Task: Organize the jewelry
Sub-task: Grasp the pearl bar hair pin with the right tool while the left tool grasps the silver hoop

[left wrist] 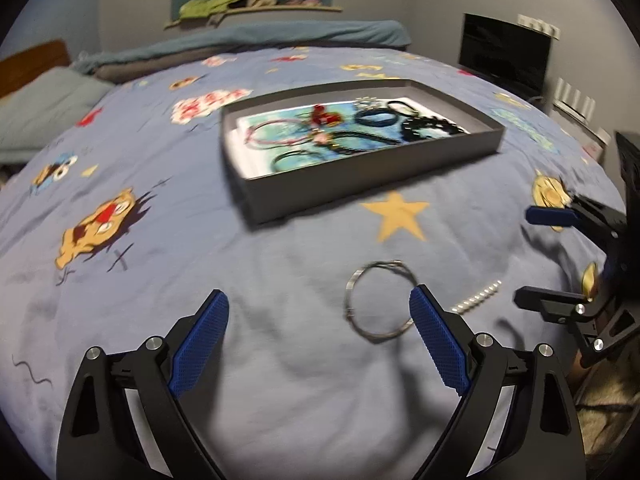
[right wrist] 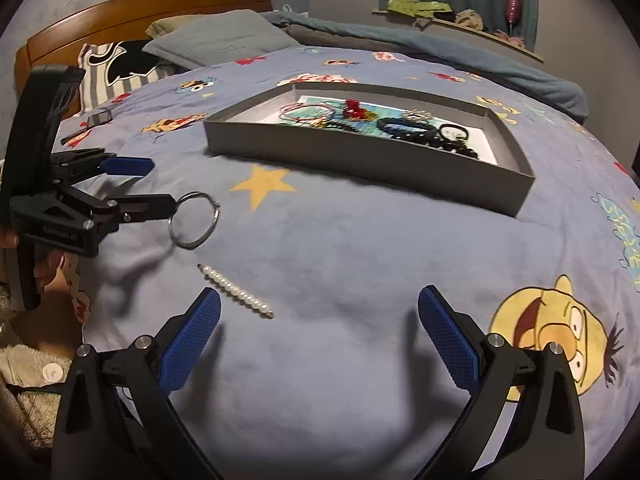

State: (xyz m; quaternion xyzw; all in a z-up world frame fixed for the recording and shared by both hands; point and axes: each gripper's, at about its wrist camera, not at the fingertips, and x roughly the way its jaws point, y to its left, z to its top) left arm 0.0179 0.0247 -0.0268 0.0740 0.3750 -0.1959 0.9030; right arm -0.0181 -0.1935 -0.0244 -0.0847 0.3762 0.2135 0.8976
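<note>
- Now, through the left wrist: left gripper (left wrist: 318, 296) spread wide, low over the blue cartoon bedspread (left wrist: 280, 344).
- Silver bangle (left wrist: 349, 292) flat on the bedspread, just by the right-hand pad, its far edge hidden behind that pad. Probably held wide like this to fit around the ring.
- Pearl clip (left wrist: 478, 298) just beside the bangle. Right gripper (left wrist: 538, 258) at the side, also wide, holding nothing.
- Grey box (left wrist: 360, 184) farther back, already full of bracelets and hair bands. Likely the home for the 2 loose pieces.
- Next, through the right wrist: wide again, holding nothing, with the pearl clip near its left pad, not between the pads.
- Seen from here, 1 finger of the left gripper right at the bangle's rim; touching or not, cannot tell.
- Small white writing on the left gripper's body, too blurry to read. Yellow letters on the bedspread, cut off at the edge.
</note>
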